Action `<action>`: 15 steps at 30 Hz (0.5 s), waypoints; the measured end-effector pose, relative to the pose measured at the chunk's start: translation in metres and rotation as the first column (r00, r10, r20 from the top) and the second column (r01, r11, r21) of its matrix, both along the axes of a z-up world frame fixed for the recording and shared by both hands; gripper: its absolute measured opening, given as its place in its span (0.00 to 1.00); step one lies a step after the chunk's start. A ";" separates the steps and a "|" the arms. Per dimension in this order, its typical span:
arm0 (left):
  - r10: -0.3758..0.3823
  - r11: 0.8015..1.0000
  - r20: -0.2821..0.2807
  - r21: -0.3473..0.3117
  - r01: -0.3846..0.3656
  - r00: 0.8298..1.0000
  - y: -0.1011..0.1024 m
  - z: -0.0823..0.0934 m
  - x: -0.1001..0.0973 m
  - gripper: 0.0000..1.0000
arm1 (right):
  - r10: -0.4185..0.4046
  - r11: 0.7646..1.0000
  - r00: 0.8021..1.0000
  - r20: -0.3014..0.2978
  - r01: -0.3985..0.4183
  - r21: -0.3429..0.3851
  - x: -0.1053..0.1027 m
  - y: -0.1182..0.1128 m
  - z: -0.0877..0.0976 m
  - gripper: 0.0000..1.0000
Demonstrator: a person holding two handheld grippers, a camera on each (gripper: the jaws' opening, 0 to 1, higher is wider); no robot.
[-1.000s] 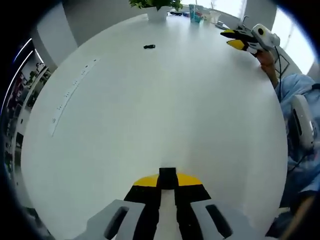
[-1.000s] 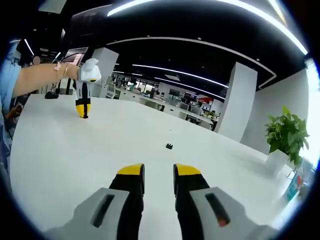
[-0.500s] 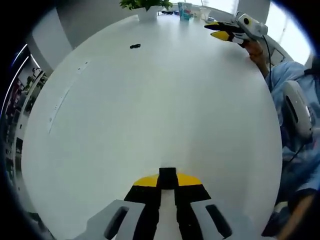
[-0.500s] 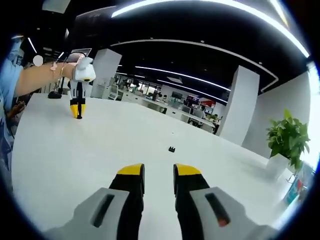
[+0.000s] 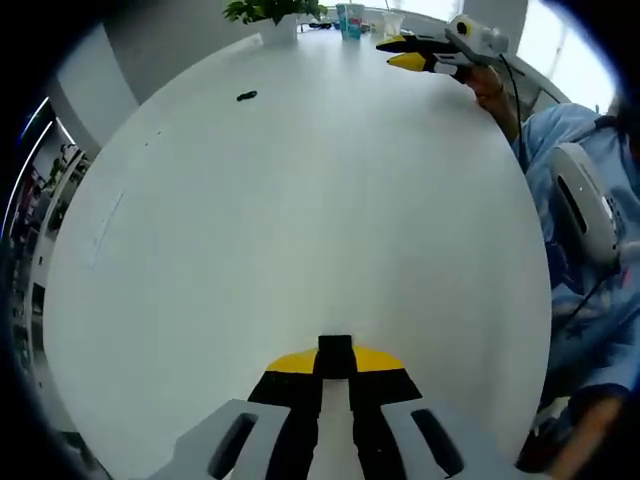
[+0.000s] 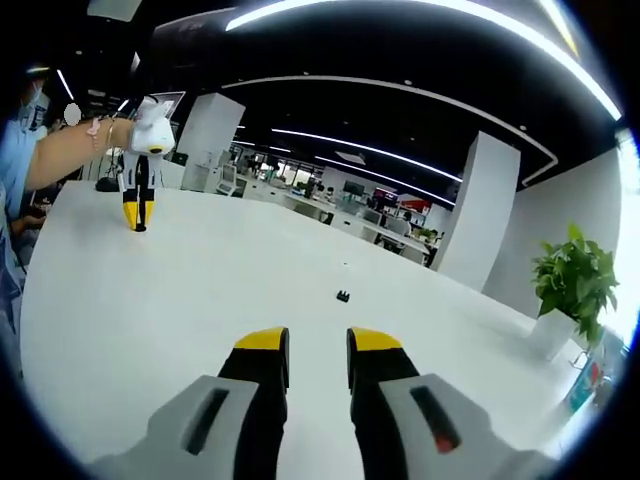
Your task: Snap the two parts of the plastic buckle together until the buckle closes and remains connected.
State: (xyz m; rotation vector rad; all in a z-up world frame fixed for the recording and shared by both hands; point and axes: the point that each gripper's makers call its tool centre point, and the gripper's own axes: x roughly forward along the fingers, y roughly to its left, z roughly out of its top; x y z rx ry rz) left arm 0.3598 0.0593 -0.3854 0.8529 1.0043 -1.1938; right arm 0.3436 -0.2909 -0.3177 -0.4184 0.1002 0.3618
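Observation:
My left gripper (image 5: 335,358) is low over the white table (image 5: 300,220), its yellow-tipped jaws shut on a small black buckle part (image 5: 335,346) that sticks out past the tips. The other black buckle part (image 5: 246,96) lies alone far across the table, small in the right gripper view (image 6: 341,295) ahead of my right gripper (image 6: 318,345). That gripper is open with nothing between its fingers. It also shows at the far table edge (image 5: 392,52), held by a hand. The left gripper (image 6: 133,222) points down at the table at far left.
A potted plant (image 5: 265,12) and cups (image 5: 350,18) stand at the table's far end; the plant (image 6: 572,280) is on the right. A person's blue sleeve (image 5: 570,200) runs along the right edge. A dark object (image 6: 105,185) sits at the far-left table edge.
Both cameras have drifted, so the left gripper now stands further left in the right gripper view. The loose buckle part has stayed put on the table. Neither grip has changed.

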 end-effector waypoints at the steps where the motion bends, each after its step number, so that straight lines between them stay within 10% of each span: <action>1: -0.003 1.000 0.002 -0.001 0.003 1.000 0.001 0.000 -0.002 0.08 | -0.004 1.000 1.000 -0.002 0.004 -0.002 0.000 -0.001 0.000 0.23; 15: -0.018 1.000 -0.005 0.008 0.018 1.000 0.007 0.002 -0.026 0.08 | -0.036 0.999 0.999 -0.019 0.035 -0.015 0.003 -0.007 -0.003 0.23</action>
